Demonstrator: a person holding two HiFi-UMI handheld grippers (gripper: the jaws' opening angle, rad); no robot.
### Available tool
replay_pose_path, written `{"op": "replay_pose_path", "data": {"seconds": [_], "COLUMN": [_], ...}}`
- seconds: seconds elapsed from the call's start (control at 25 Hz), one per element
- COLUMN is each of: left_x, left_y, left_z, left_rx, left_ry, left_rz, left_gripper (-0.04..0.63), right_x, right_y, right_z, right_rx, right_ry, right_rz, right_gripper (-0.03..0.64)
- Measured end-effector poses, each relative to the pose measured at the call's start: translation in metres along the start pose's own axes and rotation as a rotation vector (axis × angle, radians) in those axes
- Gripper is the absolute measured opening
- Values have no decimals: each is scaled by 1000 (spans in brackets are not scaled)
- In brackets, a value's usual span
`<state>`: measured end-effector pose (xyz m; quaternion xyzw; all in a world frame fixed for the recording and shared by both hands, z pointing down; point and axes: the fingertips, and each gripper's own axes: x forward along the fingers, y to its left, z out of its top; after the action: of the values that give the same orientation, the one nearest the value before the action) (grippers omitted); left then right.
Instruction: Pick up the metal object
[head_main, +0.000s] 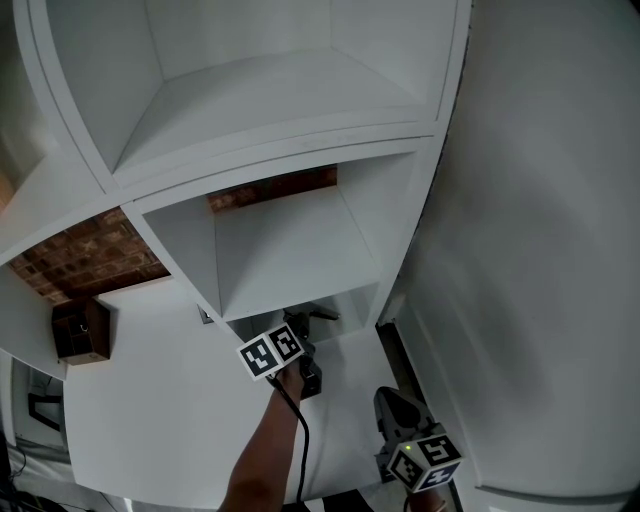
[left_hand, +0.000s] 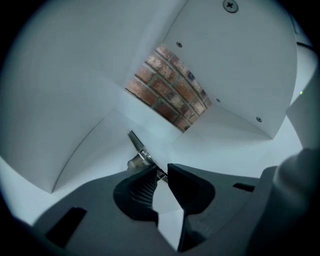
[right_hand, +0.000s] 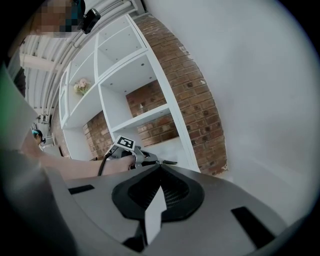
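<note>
The metal object (left_hand: 138, 149) is a thin grey strip with a small round part at its side, lying on the white floor of a shelf cubby. In the head view the metal object (head_main: 322, 314) shows at the cubby's front edge. My left gripper (left_hand: 163, 171) reaches into that cubby, and the strip's near end sits in the narrow gap between its jaw tips, against the left jaw and with a sliver of white showing on the other side. My right gripper (right_hand: 160, 167) hangs back outside the shelf, low at the right (head_main: 393, 402), jaws together and empty.
The white shelf unit (head_main: 270, 150) has several open cubbies with a brick wall (left_hand: 170, 92) behind. A dark wooden box (head_main: 82, 330) stands in a cubby to the left. A plain white wall (head_main: 540, 250) runs along the right. A pink flower (right_hand: 81, 86) sits on a high shelf.
</note>
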<state>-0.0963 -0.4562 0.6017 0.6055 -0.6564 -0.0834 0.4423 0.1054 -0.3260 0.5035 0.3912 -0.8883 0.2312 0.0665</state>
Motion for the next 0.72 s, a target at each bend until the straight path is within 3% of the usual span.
{"op": "replay_pose_path", "data": {"seconds": [0.16,0.44,0.72], "left_x": [-1,-10,-24], "left_y": [-1,-10,-24], "left_z": [1,3,-1], "left_rx": [-77,-136,-74], "left_ry": [-17,-43,-40], "left_rz": [-33,-75,-98], "left_gripper": [51,21,14], "right_x": [-2,-2,-1], "right_y": [-2,1,5], "right_z": [1,-1,2], "right_rx": [6,6,-15], "right_ry": [-4,4,6], "right_rz": [0,7,17], "right_gripper": [4,5,5]}}
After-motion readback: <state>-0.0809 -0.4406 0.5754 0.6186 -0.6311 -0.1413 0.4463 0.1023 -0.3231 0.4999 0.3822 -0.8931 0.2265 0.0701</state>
